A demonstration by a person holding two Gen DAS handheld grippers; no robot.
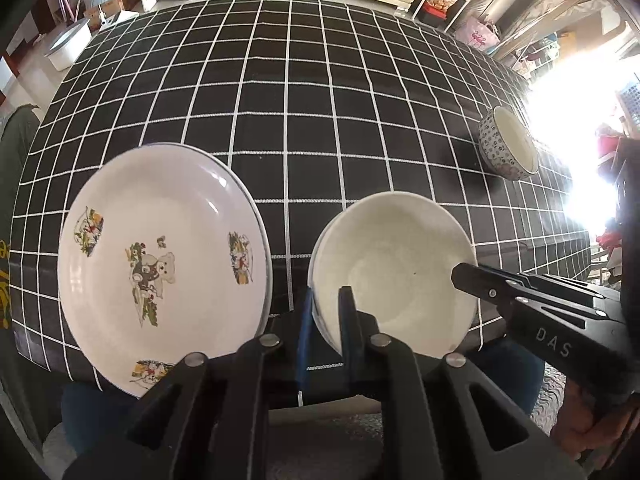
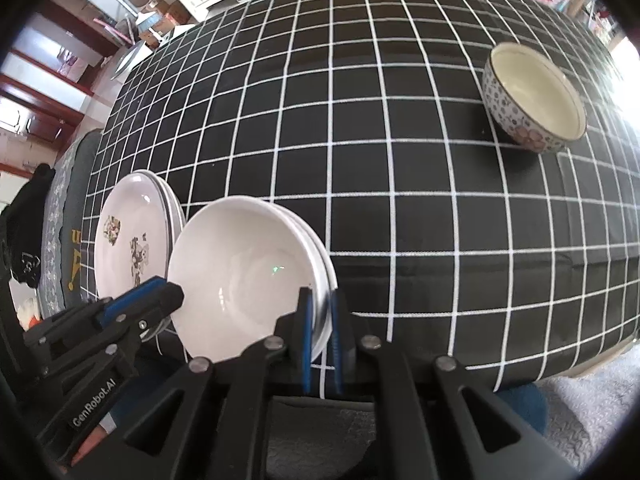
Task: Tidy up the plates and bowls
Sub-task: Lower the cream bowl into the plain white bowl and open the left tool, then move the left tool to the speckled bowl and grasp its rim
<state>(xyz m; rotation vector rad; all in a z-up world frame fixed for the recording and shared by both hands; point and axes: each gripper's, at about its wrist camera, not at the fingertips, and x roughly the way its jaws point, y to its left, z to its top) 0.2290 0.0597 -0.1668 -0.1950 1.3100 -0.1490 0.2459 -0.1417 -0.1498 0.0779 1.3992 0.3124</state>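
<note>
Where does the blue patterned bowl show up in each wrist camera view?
Left wrist: the patterned bowl sits far right, above middle, beside the window glare.
Right wrist: it sits upper right, alone on the cloth.
Shared landmark: the stacked white bowls clamped by both grippers, near the bottom of each view.

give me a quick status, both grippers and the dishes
Left gripper and right gripper both shut on white bowls' rim. Bear plates alongside. Patterned bowl apart, nothing blocking.

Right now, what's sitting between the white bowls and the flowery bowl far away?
Nothing but bare checked tablecloth lies between the white bowls and the flowery bowl; the right wrist view shows it best.
</note>
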